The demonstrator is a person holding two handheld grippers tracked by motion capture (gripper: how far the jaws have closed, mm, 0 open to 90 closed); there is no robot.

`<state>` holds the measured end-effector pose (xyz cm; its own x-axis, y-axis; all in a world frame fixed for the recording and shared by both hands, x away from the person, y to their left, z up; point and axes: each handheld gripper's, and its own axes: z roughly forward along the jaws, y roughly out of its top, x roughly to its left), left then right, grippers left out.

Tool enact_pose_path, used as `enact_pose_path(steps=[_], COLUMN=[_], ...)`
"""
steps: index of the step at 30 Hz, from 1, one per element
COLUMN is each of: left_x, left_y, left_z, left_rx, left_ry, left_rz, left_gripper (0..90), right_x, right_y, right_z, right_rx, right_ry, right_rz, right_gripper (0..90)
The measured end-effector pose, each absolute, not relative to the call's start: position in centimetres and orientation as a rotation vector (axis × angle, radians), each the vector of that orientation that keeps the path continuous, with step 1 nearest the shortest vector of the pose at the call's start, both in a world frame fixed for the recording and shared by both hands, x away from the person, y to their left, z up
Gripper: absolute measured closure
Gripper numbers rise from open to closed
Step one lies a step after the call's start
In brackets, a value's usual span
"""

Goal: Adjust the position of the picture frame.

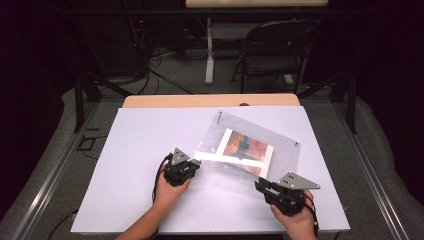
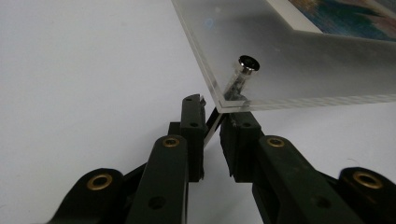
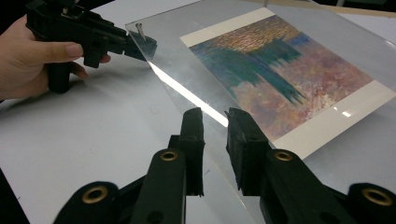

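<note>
You held the clear acrylic frame point(image 1: 250, 145) by two near corners, its near edge raised off the white table point(image 1: 140, 150). Your left gripper point(image 1: 194, 166) pinched the corner straight ahead of its jaws, which pressed on the plate's edge just below a small metal standoff point(image 2: 243, 74). Your right gripper point(image 1: 260, 186) had the plate's edge between its jaws, closed on it. The painted print point(image 3: 289, 74) lay inside the frame, just beyond the right gripper.

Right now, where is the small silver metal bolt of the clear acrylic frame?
The silver bolt stands in the near left corner of the clear acrylic frame, just ahead of the left gripper, which clamps that corner.
</note>
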<state>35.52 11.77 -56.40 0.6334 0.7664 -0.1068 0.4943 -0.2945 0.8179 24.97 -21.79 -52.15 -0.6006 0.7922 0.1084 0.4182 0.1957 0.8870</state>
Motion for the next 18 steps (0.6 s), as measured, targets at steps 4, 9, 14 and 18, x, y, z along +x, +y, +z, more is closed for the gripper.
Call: enact_pose_path(steps=[4,9,14,18], left_x=[35.54,35.55,35.56,35.53], left_y=[11.81,11.90,11.94,11.99], left_z=[-56.42,-56.36,-56.28,-56.12], left_rx=[1.959,1.965,1.961,1.961], left_ry=[0.990,0.981,0.982,0.985], left_rz=[0.383,0.371,0.362,0.359], left_gripper=[79.6,80.0,80.1,80.1], right_x=[24.97,25.13,25.35,25.45], right_y=[-21.60,-21.45,-21.16,-20.95], right_z=[-52.16,-52.33,-52.64,-52.81], right_rx=[1.134,1.159,1.171,1.183], right_ry=[2.114,2.149,2.215,2.253], right_rz=[1.377,1.377,1.364,1.356], right_gripper=[78.1,81.2,86.7,89.8])
